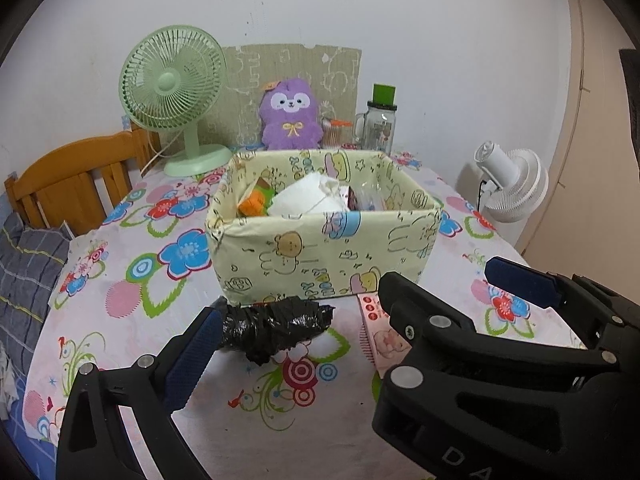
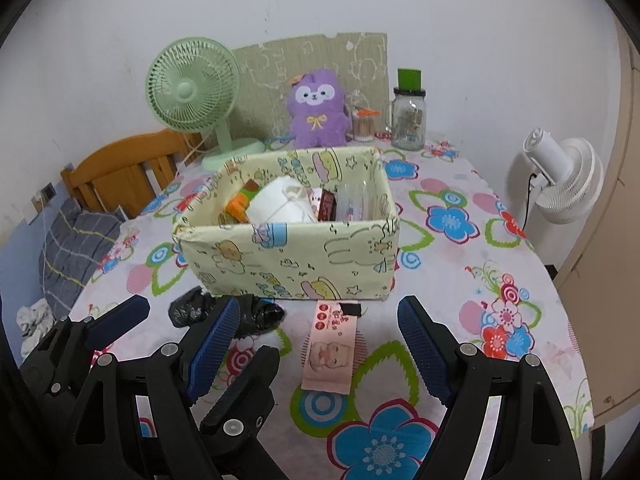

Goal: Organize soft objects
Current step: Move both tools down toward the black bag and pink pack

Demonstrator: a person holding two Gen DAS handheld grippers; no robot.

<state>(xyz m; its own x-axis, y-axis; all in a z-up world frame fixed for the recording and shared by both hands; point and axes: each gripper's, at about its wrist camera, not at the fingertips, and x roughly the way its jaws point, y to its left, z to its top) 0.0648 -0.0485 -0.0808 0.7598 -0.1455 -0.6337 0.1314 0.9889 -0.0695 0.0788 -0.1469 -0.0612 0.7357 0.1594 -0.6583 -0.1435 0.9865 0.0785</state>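
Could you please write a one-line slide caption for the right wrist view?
Open right hand-held gripper poised over a pink tissue pack before a patterned fabric box.

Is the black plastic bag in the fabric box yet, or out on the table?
Out: the black plastic bag lies crumpled on the tablecloth before the fabric box.

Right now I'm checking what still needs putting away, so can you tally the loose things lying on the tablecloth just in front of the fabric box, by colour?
Black: 1, a crumpled plastic bag
Pink: 1, a tissue pack
Total: 2
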